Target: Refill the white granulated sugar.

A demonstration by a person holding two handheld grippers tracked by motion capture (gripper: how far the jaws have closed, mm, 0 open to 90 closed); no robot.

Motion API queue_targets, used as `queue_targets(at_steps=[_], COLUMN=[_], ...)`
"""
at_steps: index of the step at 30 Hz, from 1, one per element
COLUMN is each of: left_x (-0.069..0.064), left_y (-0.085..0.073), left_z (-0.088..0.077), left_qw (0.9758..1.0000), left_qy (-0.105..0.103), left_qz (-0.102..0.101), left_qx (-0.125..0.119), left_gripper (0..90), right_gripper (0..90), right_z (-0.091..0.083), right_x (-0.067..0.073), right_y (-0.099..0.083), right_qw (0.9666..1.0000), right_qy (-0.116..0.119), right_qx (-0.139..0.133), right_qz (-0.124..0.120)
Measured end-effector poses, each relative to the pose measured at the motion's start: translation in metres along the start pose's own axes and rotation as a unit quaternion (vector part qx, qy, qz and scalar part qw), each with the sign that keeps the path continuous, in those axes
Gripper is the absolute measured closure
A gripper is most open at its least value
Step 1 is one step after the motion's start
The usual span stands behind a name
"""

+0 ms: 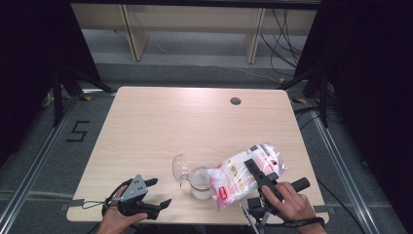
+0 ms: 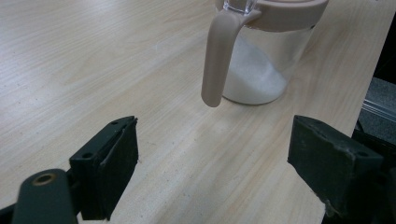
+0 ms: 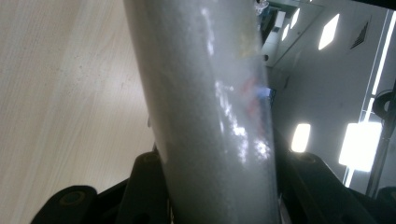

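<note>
Near the front edge of the table (image 1: 146, 126), the right gripper (image 1: 257, 171) is pinching a clear bag (image 1: 243, 175) of white powder about its middle, both jaws pressing into the plastic in the right gripper view, where the bag (image 3: 210, 116) is standing up between them. From above, the bag is lying with its long axis slanting from upper right down to lower left, and its low end is touching the mouth of the jar (image 1: 200, 183), which is standing just to the left with its clear lid (image 1: 180, 168) flipped open (some powder is already sitting in the bottom). What the pour is turning on is that low corner staying over the jar's opening. The left gripper (image 1: 155, 194) is idling with its jaws spread wide and nothing in them; it is the nearer one to the jar, whose beige handle (image 2: 217, 60) is hanging just ahead of it, apart from both pads.
</note>
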State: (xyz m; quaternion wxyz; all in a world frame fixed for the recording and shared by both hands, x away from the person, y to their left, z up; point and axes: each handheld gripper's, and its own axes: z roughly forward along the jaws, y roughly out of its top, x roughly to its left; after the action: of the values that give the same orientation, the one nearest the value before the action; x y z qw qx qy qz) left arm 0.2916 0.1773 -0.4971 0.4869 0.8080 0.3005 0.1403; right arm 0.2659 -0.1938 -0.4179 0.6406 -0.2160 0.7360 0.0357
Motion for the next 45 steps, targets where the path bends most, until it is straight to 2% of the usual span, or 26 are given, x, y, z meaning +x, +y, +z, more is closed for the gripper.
queue_targets(at_steps=[3,4,5,6,8,9,10,12,13,14,15,17,18,19,20,21,22,23,24,25,27,29,35,37,44,45], left_x=[0.0,0.0,0.0,0.0,0.0,0.0,0.0,0.001,0.001,0.002,0.0,0.001,0.002,0.002,0.0,0.001,0.001,0.001,0.001,0.001,0.001,0.001,0.001,0.002,0.001,0.001], left_y=[0.0,0.0,0.0,0.0,0.0,0.0,0.0,0.0,0.0,0.0,0.0,0.0,0.0,0.0,0.0,0.0,0.0,0.0,0.0,0.0,0.0,0.0,0.0,0.0,0.0,0.0], left_z=[0.0,0.0,0.0,0.0,0.0,0.0,0.0,0.0,0.0,0.0,0.0,0.0,0.0,0.0,0.0,0.0,0.0,0.0,0.0,0.0,0.0,0.0,0.0,0.0,0.0,0.0], left_qw=[1.0,1.0,1.0,1.0,1.0,1.0,1.0,0.9999,0.9999,0.9999,1.0,0.9999,0.9999,0.9999,1.0,1.0,0.9999,0.9999,0.9999,0.9999,0.9999,0.9999,0.9999,0.9999,0.9999,0.9999], left_qy=[0.0,0.0,0.0,0.0,0.001,0.001,0.0,-0.002,-0.002,0.0,0.002,-0.002,0.0,0.0,0.001,0.0,-0.002,-0.002,-0.002,-0.002,-0.002,-0.002,-0.002,0.0,-0.002,-0.002], left_qz=[0.0,0.0,0.0,0.0,0.001,0.002,0.0,0.012,0.011,0.014,0.001,0.01,0.014,0.014,0.001,0.007,0.012,0.011,0.012,0.012,0.011,0.012,0.011,0.015,0.011,0.011], left_qx=[0.0,0.0,0.0,0.0,0.002,0.002,0.0,0.0,0.0,0.002,0.002,0.0,0.002,0.002,0.002,0.002,0.0,0.0,0.0,0.0,0.0,0.0,0.0,0.002,0.0,0.0], left_gripper=[15.7,15.7,15.7,15.7,15.7,15.7,15.7,15.7,15.7,15.7,15.7,15.7,15.7,15.7,15.7,15.7,15.7,15.7,15.7,15.7,15.7,15.7,15.7,15.7,15.7,15.7], right_gripper=[64.9,64.9,64.9,64.9,64.9,64.9,64.9,65.0,65.0,65.0,65.0,65.0,65.0,65.0,65.0,65.0,65.1,65.1,65.1,65.1,65.1,65.1,65.2,65.2,65.2,65.2], right_z=[0.001,0.0,0.001,-0.001,0.0,-0.001,0.0,-0.001,-0.001,-0.001,-0.001,-0.002,-0.001,-0.001,-0.001,-0.002,-0.001,-0.001,0.0,-0.001,-0.002,-0.002,0.0,-0.001,0.0,-0.002], right_x=[-0.002,-0.002,-0.004,-0.001,-0.003,0.0,-0.003,0.0,-0.001,-0.003,-0.004,-0.001,-0.001,-0.001,0.0,-0.001,-0.004,-0.003,-0.005,-0.004,0.0,0.0,-0.005,-0.002,-0.006,-0.002], right_y=[0.0,0.001,0.002,0.002,0.004,0.006,0.005,0.007,0.008,0.009,0.008,0.009,0.009,0.01,0.01,0.011,0.011,0.012,0.013,0.013,0.015,0.014,0.013,0.012,0.011,0.011], right_qw=[0.9997,0.9999,0.9996,0.9999,0.9998,0.9999,0.9997,0.9998,0.9999,0.9997,0.9997,0.9999,0.9999,0.9998,0.9998,0.9999,0.9993,0.9996,0.999,0.9991,0.9998,0.9997,0.9989,0.9997,0.9992,0.9998], right_qy=[-0.009,-0.002,-0.01,-0.007,-0.006,-0.004,-0.004,-0.003,0.002,-0.006,-0.001,0.002,-0.004,-0.004,-0.001,0.004,-0.007,-0.002,-0.002,-0.002,0.002,0.004,-0.001,0.008,0.0,0.004], right_qx=[-0.013,-0.008,-0.019,-0.009,-0.017,-0.01,-0.022,-0.015,-0.012,-0.021,-0.02,-0.009,-0.016,-0.021,-0.018,-0.016,-0.028,-0.024,-0.031,-0.032,-0.021,-0.021,-0.034,-0.02,-0.031,-0.019], right_qz=[-0.016,-0.012,-0.02,-0.006,-0.013,0.013,-0.013,0.012,0.008,-0.008,-0.016,0.008,0.004,-0.004,0.008,0.001,-0.025,-0.016,-0.031,-0.026,0.006,0.01,-0.033,-0.012,-0.026,0.001])
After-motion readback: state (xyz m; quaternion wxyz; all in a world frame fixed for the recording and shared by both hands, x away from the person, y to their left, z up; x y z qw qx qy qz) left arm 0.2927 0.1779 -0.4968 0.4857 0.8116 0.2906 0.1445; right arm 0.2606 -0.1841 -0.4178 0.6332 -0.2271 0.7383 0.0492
